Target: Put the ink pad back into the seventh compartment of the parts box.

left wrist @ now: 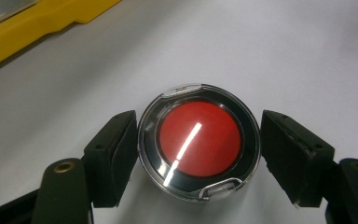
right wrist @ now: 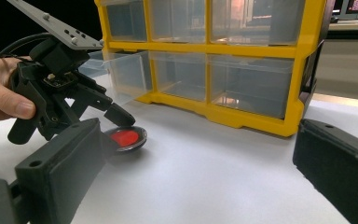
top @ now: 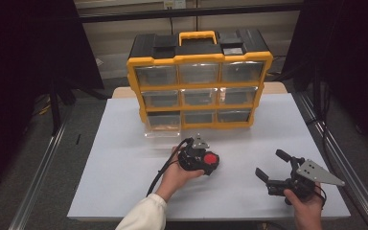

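Observation:
A round clear-lidded case with a red centre [top: 211,159] [left wrist: 199,144] lies flat on the white table [top: 120,182]. My left gripper [top: 206,161] [left wrist: 199,150] points down at it, with a black pad against each side of the case, so it is shut on it. The right gripper view has the same case [right wrist: 125,137] resting on the table under that gripper's fingers [right wrist: 119,114]. My right gripper [top: 271,164] [right wrist: 196,172] stays low over the table's right side, open, with nothing between its jaws.
A yellow and black parts organizer [top: 199,86] with clear drawers stands at the back of the table. Its bottom-left drawer [top: 163,125] [right wrist: 116,74] is pulled out, just behind the left gripper. Metal rails run along both table sides.

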### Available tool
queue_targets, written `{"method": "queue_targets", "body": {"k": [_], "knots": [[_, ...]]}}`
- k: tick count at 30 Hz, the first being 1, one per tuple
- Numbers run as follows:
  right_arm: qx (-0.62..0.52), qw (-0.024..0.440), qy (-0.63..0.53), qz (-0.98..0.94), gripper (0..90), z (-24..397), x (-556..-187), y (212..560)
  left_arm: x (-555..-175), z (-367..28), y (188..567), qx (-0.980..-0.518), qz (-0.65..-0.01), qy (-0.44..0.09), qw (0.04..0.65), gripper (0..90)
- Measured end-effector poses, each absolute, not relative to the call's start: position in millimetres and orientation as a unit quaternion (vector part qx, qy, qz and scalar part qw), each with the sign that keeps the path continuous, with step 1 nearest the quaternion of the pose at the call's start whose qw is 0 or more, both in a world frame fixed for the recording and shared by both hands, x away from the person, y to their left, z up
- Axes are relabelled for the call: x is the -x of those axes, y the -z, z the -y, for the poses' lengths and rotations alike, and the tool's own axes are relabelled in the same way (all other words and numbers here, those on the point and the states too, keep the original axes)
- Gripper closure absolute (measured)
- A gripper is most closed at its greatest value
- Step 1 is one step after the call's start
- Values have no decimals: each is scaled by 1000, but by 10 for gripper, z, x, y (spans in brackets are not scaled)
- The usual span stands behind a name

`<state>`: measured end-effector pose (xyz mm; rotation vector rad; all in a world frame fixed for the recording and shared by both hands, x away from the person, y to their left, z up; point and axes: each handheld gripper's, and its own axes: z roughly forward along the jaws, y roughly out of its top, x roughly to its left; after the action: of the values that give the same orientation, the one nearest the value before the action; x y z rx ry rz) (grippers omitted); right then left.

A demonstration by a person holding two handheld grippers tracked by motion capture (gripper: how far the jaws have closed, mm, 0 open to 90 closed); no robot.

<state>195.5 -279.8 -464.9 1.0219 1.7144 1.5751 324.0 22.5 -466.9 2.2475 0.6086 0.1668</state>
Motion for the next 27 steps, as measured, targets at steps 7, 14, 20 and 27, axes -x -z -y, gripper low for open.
{"method": "queue_targets", "body": {"k": [7,14,20,27], "knots": [[-384,295,-592,-644,14,2795,-1958,4651,-3255,-251,4624,-886,-238,-62,394,292],[-384,294,-592,-644,15,2801,-1952,4654,-3268,-278,4586,-883,-243,-60,397,292],[-383,294,-590,-647,14,2801,-1948,4658,-3287,-307,4526,-884,-240,-59,396,292],[-385,293,-593,-644,14,2807,-1949,4657,-3310,-328,4449,-885,-239,-56,396,292]]}}
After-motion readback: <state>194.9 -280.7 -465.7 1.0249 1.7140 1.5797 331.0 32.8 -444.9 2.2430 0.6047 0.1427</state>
